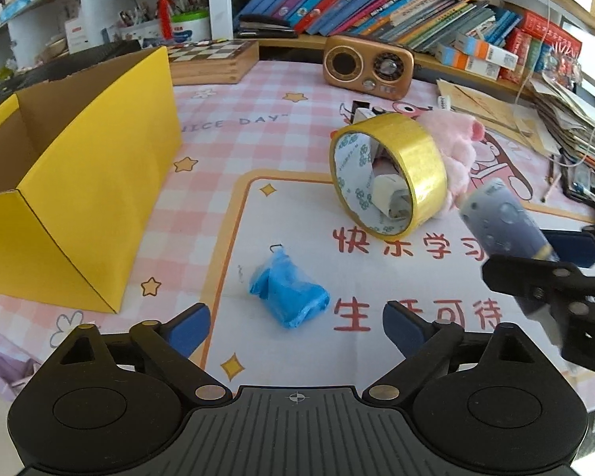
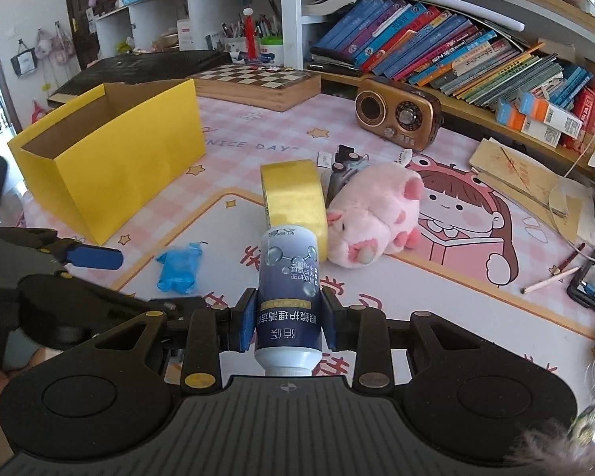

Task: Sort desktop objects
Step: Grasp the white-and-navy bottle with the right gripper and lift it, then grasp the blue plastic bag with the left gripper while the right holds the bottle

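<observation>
The left gripper (image 1: 296, 327) is held with its jaws spread wide and nothing between them, pointed down at the blue plastic wad (image 1: 287, 291), which lies on the desk mat (image 1: 297, 214) just ahead of the fingertips and roughly centred in the gap. Of the two hands the left is judged the nearer to it. The wad's long axis runs slantwise across the gap, so a closing squeeze would likely catch it across its narrower side. Taking the wad as landmark, the yellow box (image 1: 83, 198) stands open-topped to its left and well apart; the tape roll (image 1: 390, 174) stands on edge beyond it to the right, with the pink plush pig (image 2: 373, 218) touching the roll's far side. The right gripper (image 2: 287, 323) is pinched on a spray bottle (image 2: 289, 289), carried clear of the mat to the right of the wad.
</observation>
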The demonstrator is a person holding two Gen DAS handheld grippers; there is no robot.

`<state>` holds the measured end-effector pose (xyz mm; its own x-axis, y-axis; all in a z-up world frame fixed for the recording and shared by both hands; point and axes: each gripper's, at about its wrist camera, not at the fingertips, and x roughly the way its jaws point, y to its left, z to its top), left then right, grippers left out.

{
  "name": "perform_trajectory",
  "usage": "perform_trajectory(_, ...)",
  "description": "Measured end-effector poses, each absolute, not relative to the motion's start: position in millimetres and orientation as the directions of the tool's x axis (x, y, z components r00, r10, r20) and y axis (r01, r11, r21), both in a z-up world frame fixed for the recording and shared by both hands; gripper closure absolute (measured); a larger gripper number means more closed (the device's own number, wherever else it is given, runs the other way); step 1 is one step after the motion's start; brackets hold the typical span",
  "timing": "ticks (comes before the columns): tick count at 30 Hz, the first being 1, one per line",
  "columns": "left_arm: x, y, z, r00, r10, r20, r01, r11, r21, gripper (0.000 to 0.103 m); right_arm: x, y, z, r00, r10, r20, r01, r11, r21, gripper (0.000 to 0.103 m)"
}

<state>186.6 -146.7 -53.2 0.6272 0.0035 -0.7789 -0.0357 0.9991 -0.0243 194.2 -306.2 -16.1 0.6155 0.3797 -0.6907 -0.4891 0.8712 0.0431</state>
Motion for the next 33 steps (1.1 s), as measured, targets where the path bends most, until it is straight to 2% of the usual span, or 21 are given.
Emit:
perform_trajectory(5,191,-150,-55,0.629,0.013,-0.778,-0.044,0.999,-0.019,0.014,197,-313,-19,0.612,0.367,-0.700,-0.468,0.882,0.053,0.072)
perform_trajectory(9,196,-151,-56,0.629,0.009,-0.778,-0.042,0.999,-0.023,0.022,198,-320,-21,0.609,0.359,-0.708,-0.450,0.891,0.065,0.072)
perform_trajectory(20,209,-152,-70,0.609,0.027,-0.793,-0.064,0.998,-0.016,0.023,199,-329,-28,0.594,0.342,-0.728,-0.423,0.903,0.079,0.072)
perform_trajectory(26,209,-150,-71,0.620,0.044,-0.784,-0.079,0.997,-0.007,0.041,200,-330,-30,0.588,0.339,-0.734,-0.416,0.905,0.085,0.072)
perform_trajectory(28,209,-149,-70,0.624,0.053,-0.779,-0.080,0.997,0.004,0.054,200,-330,-30,0.586,0.342,-0.735,-0.419,0.904,0.087,0.072)
perform_trajectory(33,208,-147,-69,0.633,0.048,-0.773,-0.070,0.998,0.005,0.063,199,-329,-31,0.580,0.346,-0.738,-0.418,0.904,0.095,0.072)
